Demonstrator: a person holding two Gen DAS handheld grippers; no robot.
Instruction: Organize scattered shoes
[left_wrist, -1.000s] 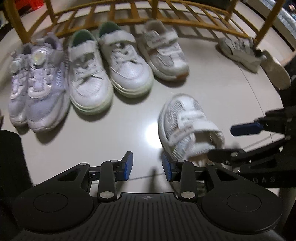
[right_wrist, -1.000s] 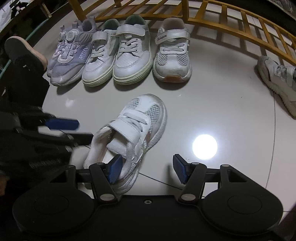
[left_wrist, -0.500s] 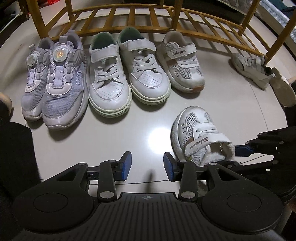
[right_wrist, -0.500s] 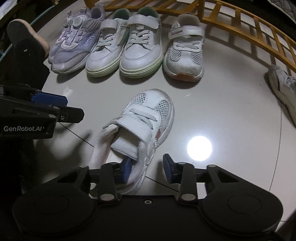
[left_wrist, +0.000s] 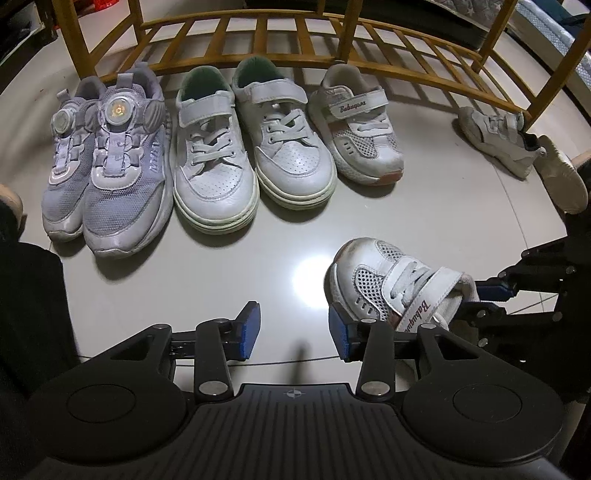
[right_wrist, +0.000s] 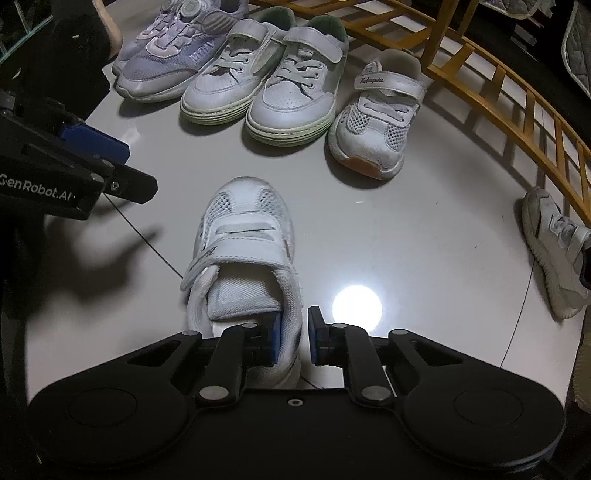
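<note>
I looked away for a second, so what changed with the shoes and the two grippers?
The right gripper closed on the heel collar of the loose white shoe, which swung straighter toward the row. The left gripper stayed open and empty; the shoe row didn't move.

Glossy pale tile floor (left_wrist: 229, 280), thin grout lines, one bright lamp reflection (right_wrist: 356, 308). Yellow wooden slatted rack (left_wrist: 258, 37) at far edge. Surroundings dim.
</note>
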